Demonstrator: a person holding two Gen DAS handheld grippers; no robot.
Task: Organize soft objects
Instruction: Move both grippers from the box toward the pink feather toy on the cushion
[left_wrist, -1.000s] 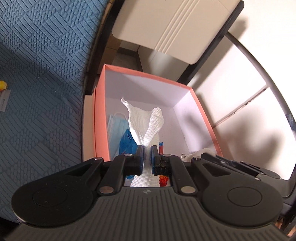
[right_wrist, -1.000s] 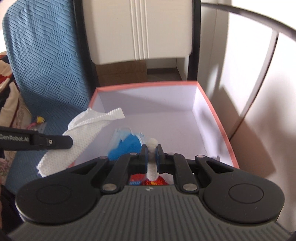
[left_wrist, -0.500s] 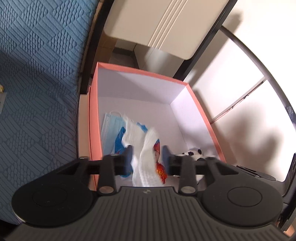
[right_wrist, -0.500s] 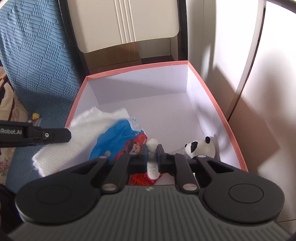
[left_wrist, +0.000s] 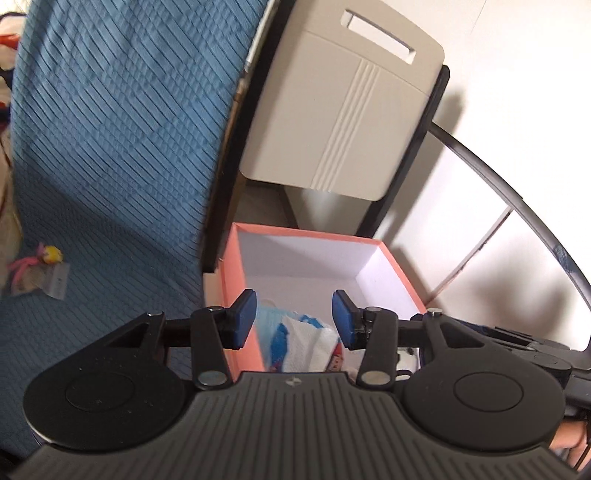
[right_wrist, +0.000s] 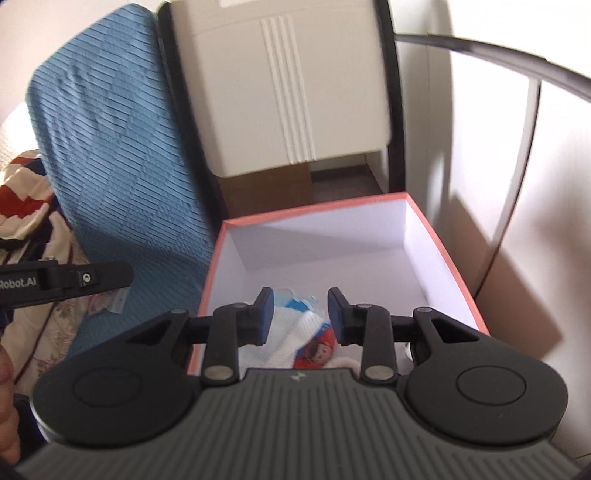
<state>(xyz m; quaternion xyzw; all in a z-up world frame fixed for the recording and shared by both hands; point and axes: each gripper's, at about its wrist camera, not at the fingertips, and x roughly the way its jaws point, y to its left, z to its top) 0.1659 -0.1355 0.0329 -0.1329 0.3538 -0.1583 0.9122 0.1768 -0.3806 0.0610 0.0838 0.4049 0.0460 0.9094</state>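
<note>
Beside a blue quilted bed cover (right_wrist: 110, 155), "Robot.AI" is read on the left tool (left_wrist: 294, 317), and white cloth (right_wrist: 284, 325) and printed fabric (right_wrist: 317, 350) are held in the pink box (right_wrist: 443, 254) beneath both parted, empty tools, the right tool (right_wrist: 300, 315) just opened.

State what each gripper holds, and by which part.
Nothing: the left gripper and right gripper have just opened, empty, above the pink cardboard box.

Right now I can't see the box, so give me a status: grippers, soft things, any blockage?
Left gripper and right gripper open, jaws just opened, nothing between them. White cloth lies in pink box. Nothing in the way.
</note>
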